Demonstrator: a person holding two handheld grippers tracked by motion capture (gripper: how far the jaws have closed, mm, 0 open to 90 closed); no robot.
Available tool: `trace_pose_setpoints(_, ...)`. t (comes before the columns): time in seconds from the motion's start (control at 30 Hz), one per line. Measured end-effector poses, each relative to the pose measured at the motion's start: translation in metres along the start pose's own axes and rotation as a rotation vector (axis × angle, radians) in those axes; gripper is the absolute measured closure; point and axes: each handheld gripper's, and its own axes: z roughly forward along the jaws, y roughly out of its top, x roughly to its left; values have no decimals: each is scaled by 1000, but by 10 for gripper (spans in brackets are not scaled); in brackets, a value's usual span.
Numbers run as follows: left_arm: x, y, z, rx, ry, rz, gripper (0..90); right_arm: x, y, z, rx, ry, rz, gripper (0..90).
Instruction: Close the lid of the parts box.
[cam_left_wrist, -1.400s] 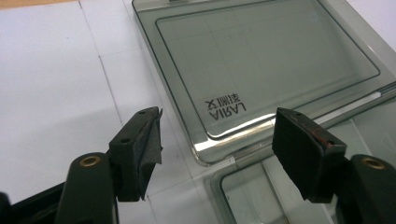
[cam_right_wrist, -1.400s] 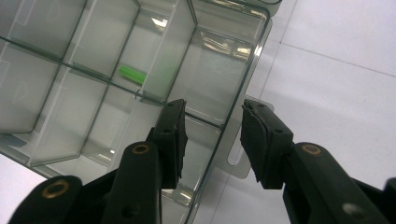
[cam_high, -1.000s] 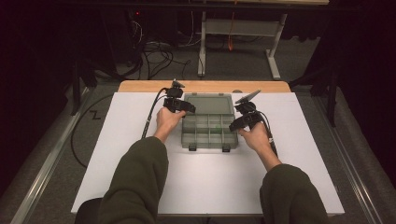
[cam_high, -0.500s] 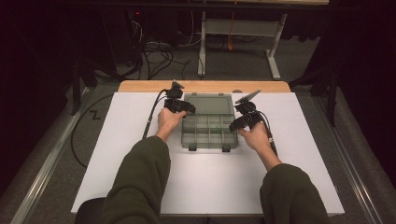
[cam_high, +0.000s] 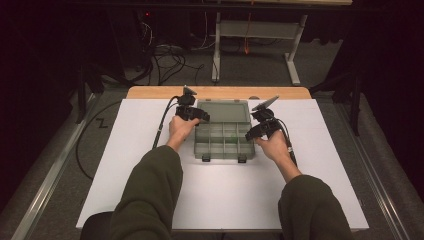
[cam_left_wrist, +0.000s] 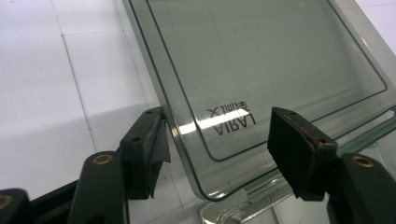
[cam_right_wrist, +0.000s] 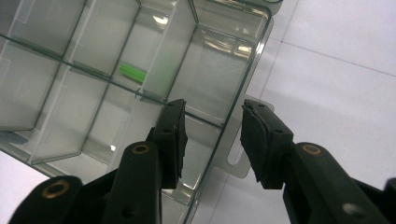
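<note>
1. The left gripper (cam_left_wrist: 217, 154) has its jaws set apart around the near corner of the clear lid (cam_left_wrist: 261, 70). One pad lies against the lid's outer edge. The other stands off over the printed lettering. The jaws have just been closing with the lid's corner between them, but they do not yet clamp it.
2. The right gripper (cam_right_wrist: 212, 140) straddles the side wall of the organiser box (cam_right_wrist: 116, 79), one jaw inside a compartment and the other outside by the flat tab. The gap is middling, and a sliver of space shows on either side of the wall, so it braces rather than pinches, as far as I can tell.
3. This split looks deliberate: the right hand (cam_high: 272, 145) steadies the base so it will not slide while the left hand (cam_high: 181, 127) works the lid.
4. A small green piece (cam_right_wrist: 132, 73) lies in one inner compartment, well apart from both jaws.
5. In the high view the box (cam_high: 224, 135) sits at the far middle of the white table (cam_high: 220, 195), lid laid open towards the far edge, between both hands.
</note>
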Motion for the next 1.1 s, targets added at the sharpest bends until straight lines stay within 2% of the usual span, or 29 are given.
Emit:
trace_pose_setpoints(0.23, 0, 2, -8, -29, -18, 7, 402, 0, 2, 0, 13, -2, -2, 621)
trace_pose_setpoints(0.53, -3, 2, -16, -56, -20, 33, 428, 0, 3, 0, 19, 2, 2, 621)
trace_pose_setpoints(0.8, -9, 2, -31, -84, -11, 89, 458, 0, 2, 0, 17, -3, 7, 621)
trace_pose_setpoints(1.1, -19, -2, -44, -89, 20, 180, 475, 0, 2, 0, 12, -3, 7, 622)
